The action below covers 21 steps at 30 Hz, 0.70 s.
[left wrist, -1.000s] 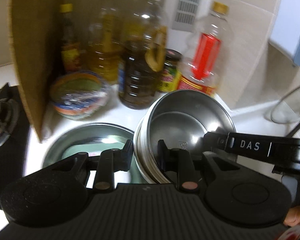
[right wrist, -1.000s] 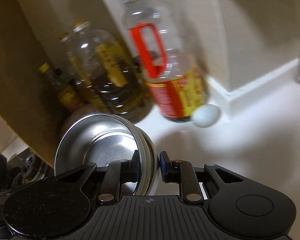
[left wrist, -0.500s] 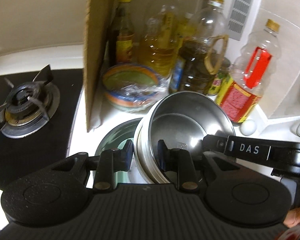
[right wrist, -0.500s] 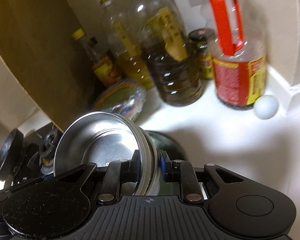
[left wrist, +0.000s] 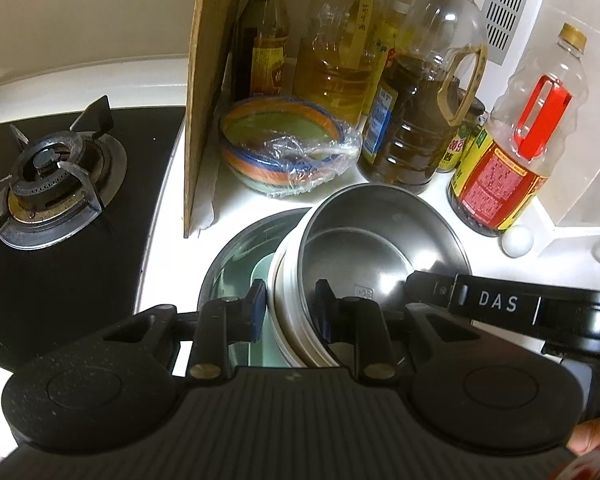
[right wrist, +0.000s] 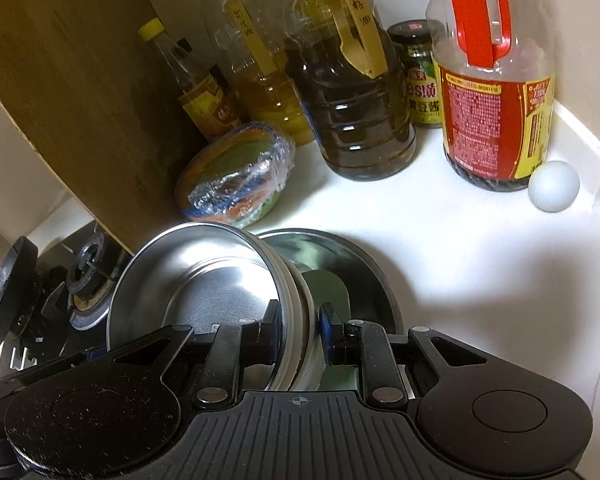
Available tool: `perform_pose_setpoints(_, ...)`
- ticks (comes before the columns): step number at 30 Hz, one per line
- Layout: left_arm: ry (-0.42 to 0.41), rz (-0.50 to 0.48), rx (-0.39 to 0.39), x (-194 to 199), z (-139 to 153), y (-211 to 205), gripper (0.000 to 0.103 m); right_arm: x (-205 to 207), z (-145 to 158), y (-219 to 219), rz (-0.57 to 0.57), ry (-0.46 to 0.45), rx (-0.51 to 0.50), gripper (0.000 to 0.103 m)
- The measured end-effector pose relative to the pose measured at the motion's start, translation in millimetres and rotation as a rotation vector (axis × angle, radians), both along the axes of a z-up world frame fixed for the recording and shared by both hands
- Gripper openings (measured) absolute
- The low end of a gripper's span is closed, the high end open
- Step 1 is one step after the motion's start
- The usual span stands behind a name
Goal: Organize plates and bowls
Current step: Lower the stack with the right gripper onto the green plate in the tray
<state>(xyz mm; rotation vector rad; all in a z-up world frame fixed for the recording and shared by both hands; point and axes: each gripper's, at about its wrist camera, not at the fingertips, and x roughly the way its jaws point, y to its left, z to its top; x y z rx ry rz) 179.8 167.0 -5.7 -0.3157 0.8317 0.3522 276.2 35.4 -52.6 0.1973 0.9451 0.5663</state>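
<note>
A stack of steel bowls [left wrist: 376, 244] with white outer walls is held tilted between both grippers, above a dark glass plate [left wrist: 236, 256] on the white counter. My left gripper [left wrist: 290, 304] is shut on the stack's near rim. My right gripper [right wrist: 300, 330] is shut on the opposite rim of the same stack [right wrist: 204, 276]. The plate [right wrist: 364, 264] shows under the stack in the right wrist view, with a pale green patch in it.
A plastic-wrapped striped bowl [left wrist: 288, 144] sits behind the plate. Oil and sauce bottles [left wrist: 416, 120] line the back wall. A cardboard sheet [left wrist: 204, 92] stands between counter and gas stove [left wrist: 48, 176]. A white egg [left wrist: 518, 240] lies by the red-handled bottle [right wrist: 492, 80].
Both grippers have pulled back and up with the bowl stack, so the stove, cardboard and more of the counter have come into view. The grip on the stack has not changed.
</note>
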Motion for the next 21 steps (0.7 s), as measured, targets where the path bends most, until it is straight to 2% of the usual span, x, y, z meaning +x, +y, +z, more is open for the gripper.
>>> perform_pose_setpoints(21, 0.027, 0.0, -0.016, 4, -12, 5, 0.022, 4, -11, 5, 0.0, 0.026, -0.014, 0.021)
